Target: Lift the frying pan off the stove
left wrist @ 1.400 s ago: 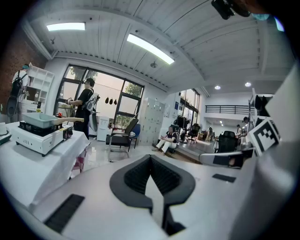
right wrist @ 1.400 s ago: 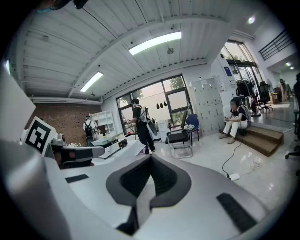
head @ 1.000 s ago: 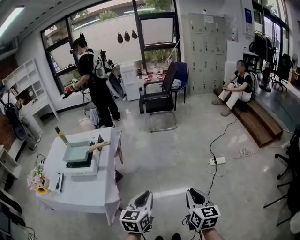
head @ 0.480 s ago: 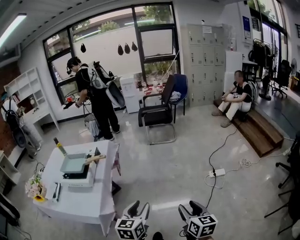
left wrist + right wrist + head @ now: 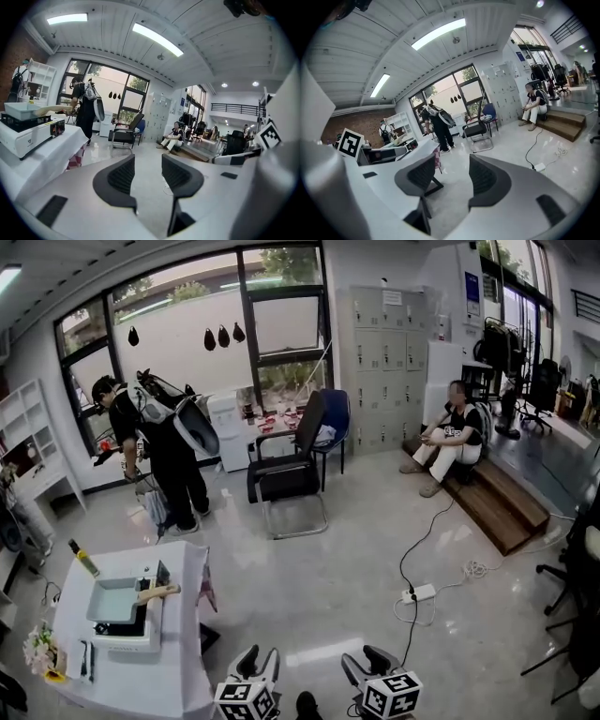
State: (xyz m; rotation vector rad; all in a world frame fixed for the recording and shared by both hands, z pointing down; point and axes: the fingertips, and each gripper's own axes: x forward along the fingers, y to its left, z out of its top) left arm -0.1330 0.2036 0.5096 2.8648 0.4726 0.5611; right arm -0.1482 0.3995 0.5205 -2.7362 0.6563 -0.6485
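A pale blue square frying pan (image 5: 111, 599) with a wooden handle (image 5: 157, 593) sits on a white portable stove (image 5: 127, 634) on the white-clothed table (image 5: 173, 667) at the lower left. From the left gripper view the pan (image 5: 19, 108) and stove (image 5: 26, 133) lie far off to the left. My left gripper (image 5: 258, 660) and right gripper (image 5: 367, 662) hang at the bottom edge, well short of the table and to its right. Both have just been opening and stand open with nothing between the jaws, as the left gripper (image 5: 147, 164) and right gripper (image 5: 452, 176) views confirm.
A bottle (image 5: 82, 559) and flowers (image 5: 42, 652) also stand on the table. A person with a backpack (image 5: 155, 460) stands behind it; another sits on steps (image 5: 450, 437). A black chair (image 5: 286, 474) and a power strip with cable (image 5: 417, 593) are on the floor.
Both grippers went from shut to open and dropped lower in the head view. The view swung so the table and pan slid toward the lower left.
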